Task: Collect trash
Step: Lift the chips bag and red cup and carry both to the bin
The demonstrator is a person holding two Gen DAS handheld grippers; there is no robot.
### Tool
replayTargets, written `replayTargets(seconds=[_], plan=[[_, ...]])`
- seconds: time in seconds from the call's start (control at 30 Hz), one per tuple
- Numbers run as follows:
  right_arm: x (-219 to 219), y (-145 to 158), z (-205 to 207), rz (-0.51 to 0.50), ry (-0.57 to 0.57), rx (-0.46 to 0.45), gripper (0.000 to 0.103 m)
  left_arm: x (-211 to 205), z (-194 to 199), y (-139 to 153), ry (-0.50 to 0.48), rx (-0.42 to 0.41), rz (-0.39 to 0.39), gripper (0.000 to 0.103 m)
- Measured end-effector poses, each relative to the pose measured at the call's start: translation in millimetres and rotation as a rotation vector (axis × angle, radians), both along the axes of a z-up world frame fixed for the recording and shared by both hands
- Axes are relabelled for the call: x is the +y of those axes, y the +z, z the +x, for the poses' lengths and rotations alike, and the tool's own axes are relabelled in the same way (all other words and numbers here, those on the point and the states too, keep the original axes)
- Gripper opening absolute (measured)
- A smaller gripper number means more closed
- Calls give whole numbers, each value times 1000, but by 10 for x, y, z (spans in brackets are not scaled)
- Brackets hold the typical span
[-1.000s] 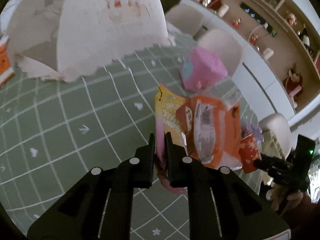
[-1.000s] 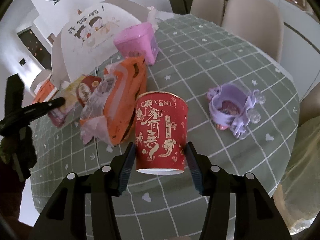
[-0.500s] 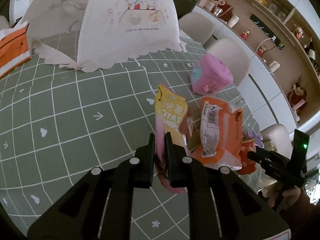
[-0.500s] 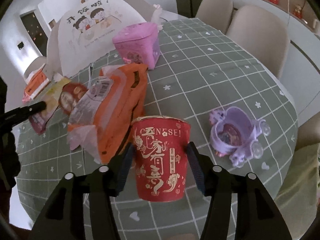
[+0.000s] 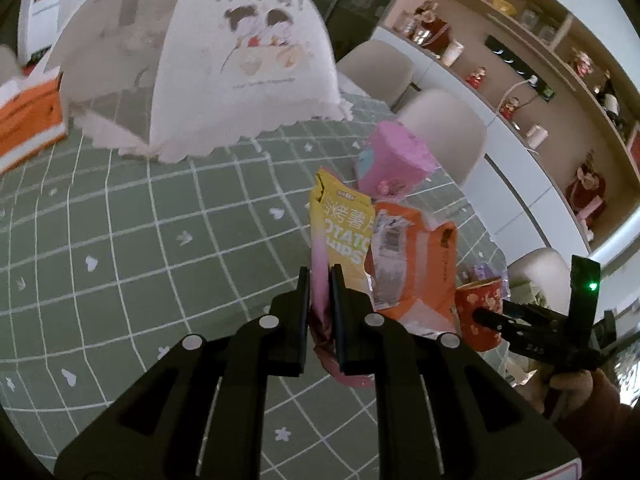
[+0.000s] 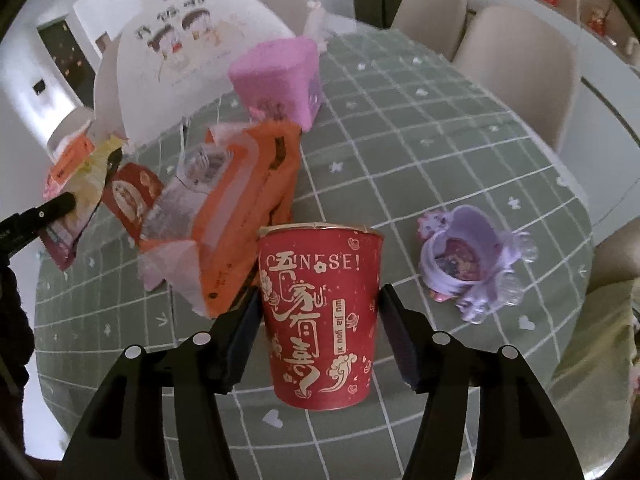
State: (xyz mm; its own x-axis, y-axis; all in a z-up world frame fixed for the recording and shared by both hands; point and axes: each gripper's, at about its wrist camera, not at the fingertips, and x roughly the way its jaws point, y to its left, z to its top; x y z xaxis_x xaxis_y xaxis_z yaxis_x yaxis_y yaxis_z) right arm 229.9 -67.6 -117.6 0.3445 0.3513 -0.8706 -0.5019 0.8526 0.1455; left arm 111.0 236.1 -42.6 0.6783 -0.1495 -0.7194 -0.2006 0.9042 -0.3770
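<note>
While your left tool is pinching the yellow-and-pink crisp packet lengthwise upward, your right tool, jaws just widening, is straddling the upright red paper cup, released.

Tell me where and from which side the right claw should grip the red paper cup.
Grip the red paper cup across its mid wall, coming from the near side, angled down, as the right claw stands now. The cup is upright and tapers downward, so the sides give two opposed faces. The pads flank it with gaps, having just opened. Squeeze lightly; paper probably crushes.
</note>
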Motion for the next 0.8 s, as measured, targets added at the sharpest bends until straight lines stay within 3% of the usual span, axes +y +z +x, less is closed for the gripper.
replayTargets(seconds=[0.3,0.53,0.8], plan=[[-321,604,-136,49,-57,-126,56,-317,104,531,-72,-129,72,10],[-662,1041,-206,89,-36,-237,56,-782,99,942,-54,-229,123,10],[-1317,1405,-296,132,-43,-330,56,-1534,141,1156,-81,-252,137,10]])
